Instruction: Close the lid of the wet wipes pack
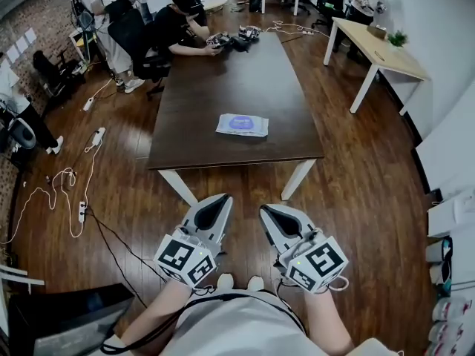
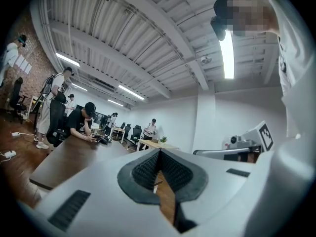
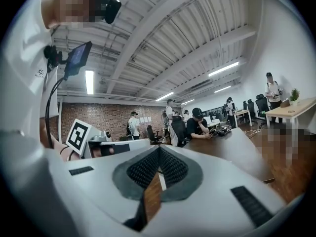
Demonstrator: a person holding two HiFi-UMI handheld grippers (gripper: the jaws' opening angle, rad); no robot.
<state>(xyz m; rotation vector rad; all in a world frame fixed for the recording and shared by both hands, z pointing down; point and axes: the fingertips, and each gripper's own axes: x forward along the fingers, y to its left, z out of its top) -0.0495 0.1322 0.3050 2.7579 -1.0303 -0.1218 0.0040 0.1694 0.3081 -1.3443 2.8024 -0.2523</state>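
The wet wipes pack (image 1: 243, 124), white with a bluish oval patch on top, lies flat on the dark brown table (image 1: 223, 87), near its front edge. From here I cannot tell how its lid stands. Both grippers hang side by side over the floor, well short of the table and apart from the pack. My left gripper (image 1: 223, 199) is shut with nothing in it, its jaws meeting at the tip (image 2: 159, 152). My right gripper (image 1: 266, 210) is likewise shut and empty (image 3: 159, 149). The pack does not show in either gripper view.
A person in black (image 1: 174, 24) sits at the table's far end over some devices (image 1: 234, 39). Cables and a power strip (image 1: 96, 136) lie on the wooden floor at the left. A light wooden desk (image 1: 378, 50) stands at the back right, white shelving (image 1: 449, 221) at the right.
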